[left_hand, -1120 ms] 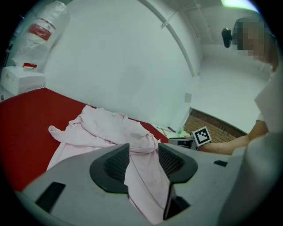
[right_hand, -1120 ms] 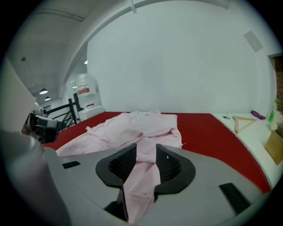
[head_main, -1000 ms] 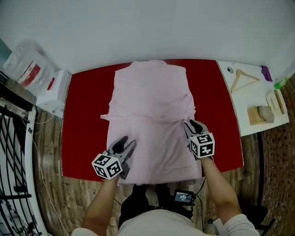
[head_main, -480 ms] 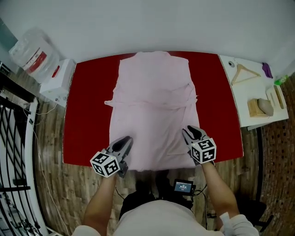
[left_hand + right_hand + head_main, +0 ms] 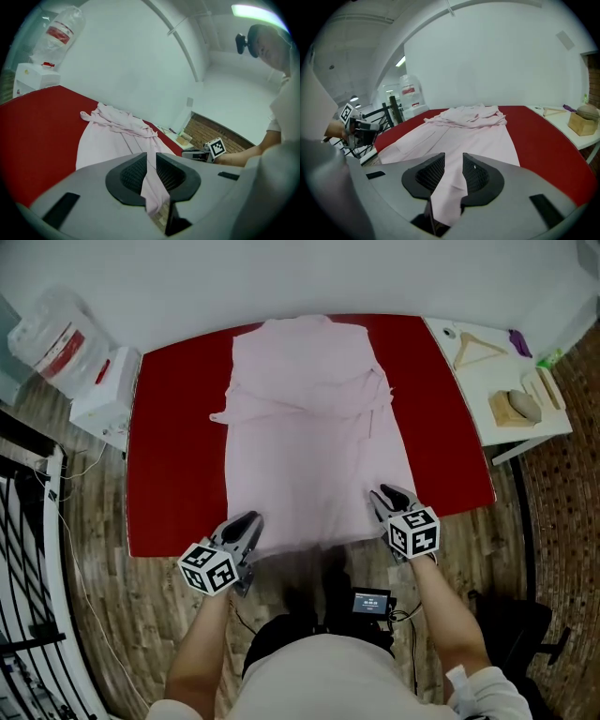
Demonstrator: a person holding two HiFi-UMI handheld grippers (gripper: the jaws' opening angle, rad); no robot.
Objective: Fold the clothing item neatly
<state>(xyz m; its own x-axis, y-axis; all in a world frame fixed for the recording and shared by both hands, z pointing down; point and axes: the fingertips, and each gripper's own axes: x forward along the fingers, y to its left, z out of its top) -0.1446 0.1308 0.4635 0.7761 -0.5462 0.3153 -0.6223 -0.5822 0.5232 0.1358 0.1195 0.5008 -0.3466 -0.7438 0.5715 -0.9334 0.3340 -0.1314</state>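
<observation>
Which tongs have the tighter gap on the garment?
Left tongs: its jaws have just been closing and pinch a thin strip of pink garment; right tongs hold it across a wider gap.

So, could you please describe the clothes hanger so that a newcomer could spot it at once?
Find the big red table under the pink garment; a smaller white side table stands at its right end. The hanger lies flat on that table's far part, an open triangle of pale wood, unlike the solid wooden block nearer the person.
</observation>
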